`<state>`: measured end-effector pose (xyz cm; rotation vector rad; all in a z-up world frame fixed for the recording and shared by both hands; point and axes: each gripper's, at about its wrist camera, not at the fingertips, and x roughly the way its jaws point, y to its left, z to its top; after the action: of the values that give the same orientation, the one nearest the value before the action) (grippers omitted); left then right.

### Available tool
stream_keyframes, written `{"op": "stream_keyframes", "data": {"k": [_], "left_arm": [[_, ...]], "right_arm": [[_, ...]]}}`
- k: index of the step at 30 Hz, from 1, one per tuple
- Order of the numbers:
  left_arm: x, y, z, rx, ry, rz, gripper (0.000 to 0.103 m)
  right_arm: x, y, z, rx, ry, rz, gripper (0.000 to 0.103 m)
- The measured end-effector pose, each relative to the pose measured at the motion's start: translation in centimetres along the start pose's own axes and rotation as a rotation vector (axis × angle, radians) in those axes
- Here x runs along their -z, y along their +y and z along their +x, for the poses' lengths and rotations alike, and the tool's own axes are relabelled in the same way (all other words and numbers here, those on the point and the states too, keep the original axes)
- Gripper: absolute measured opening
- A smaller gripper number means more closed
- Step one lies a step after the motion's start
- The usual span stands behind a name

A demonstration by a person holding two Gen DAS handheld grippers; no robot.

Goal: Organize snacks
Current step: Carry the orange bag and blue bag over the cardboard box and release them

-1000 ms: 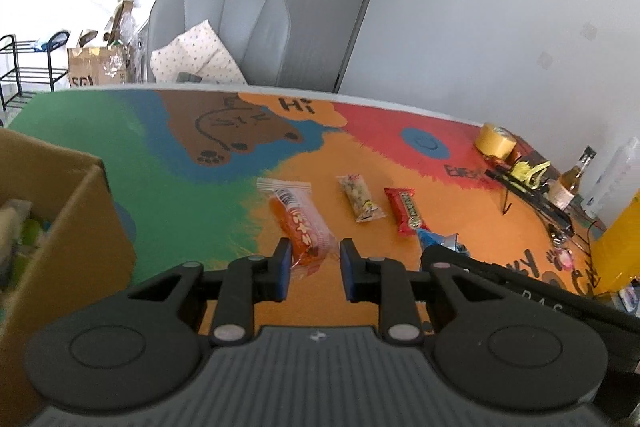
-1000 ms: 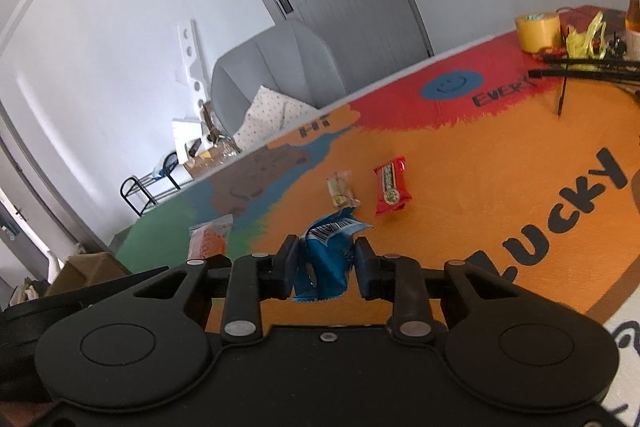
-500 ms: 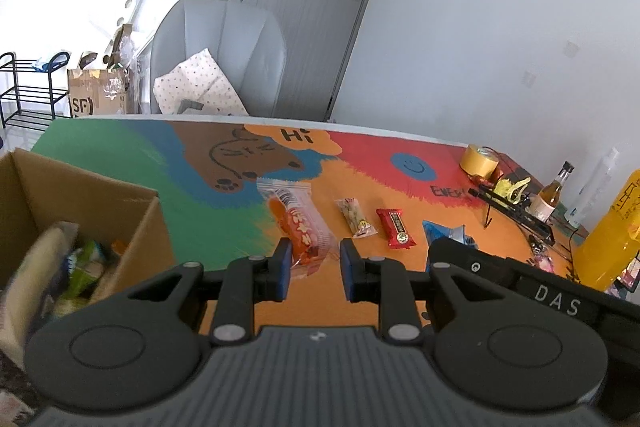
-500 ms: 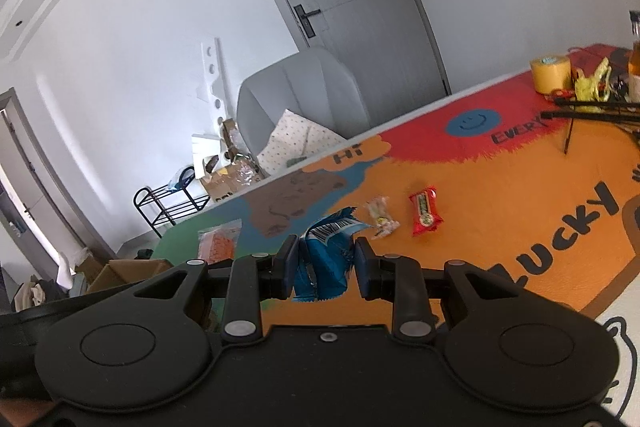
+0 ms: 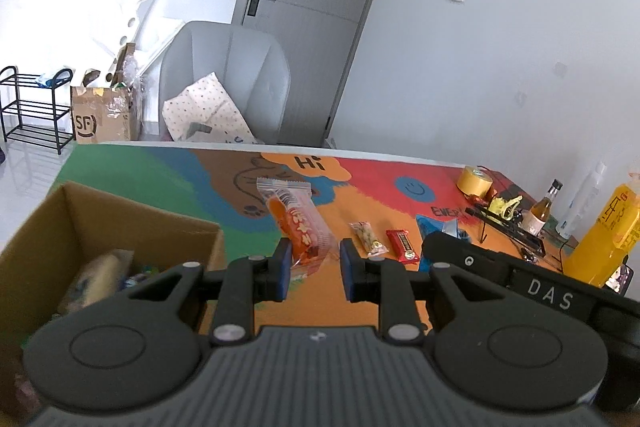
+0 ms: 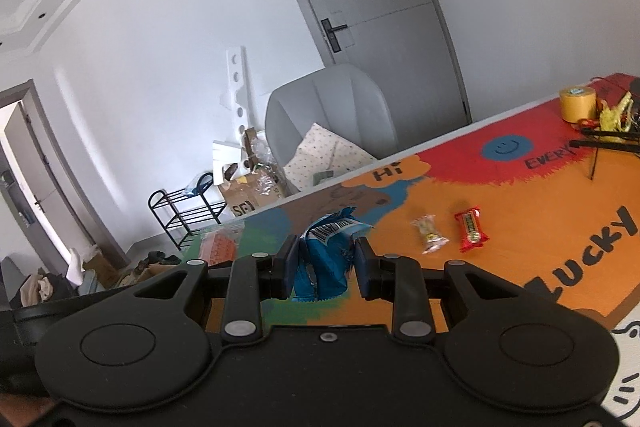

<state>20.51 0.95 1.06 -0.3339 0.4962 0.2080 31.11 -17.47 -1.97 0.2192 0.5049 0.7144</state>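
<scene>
Both grippers hold snacks above the mat: left gripper [image 5: 313,264] clamps an orange pack [image 5: 297,223], right gripper [image 6: 326,263] clamps a blue pack [image 6: 325,259].
Box [image 5: 120,223] by mat's [image 5: 360,203] left edge; red bar [image 6: 471,230] and nut pack [image 6: 429,233] lie mid-mat.

Matt black plastic forms the left gripper [image 5: 313,269], clamped on a glossy clear-film snack pack with orange print [image 5: 294,217]; the right gripper [image 6: 326,269], in the same dull plastic, pinches a crinkled, shiny blue foil packet [image 6: 326,257]. A brown corrugated cardboard box [image 5: 132,223] stands on the smooth, matt painted tabletop [image 6: 520,203], near a glossy red wrapper [image 6: 471,230]
</scene>
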Motion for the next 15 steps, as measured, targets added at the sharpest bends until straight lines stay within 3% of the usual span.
{"op": "stream_keyframes", "data": {"k": [15], "left_arm": [[-0.3,4.5,-3.3,-0.019,-0.023,-0.018,0.024]], "right_arm": [[0.3,5.0,0.3,-0.046,-0.010,-0.053,0.028]]}}
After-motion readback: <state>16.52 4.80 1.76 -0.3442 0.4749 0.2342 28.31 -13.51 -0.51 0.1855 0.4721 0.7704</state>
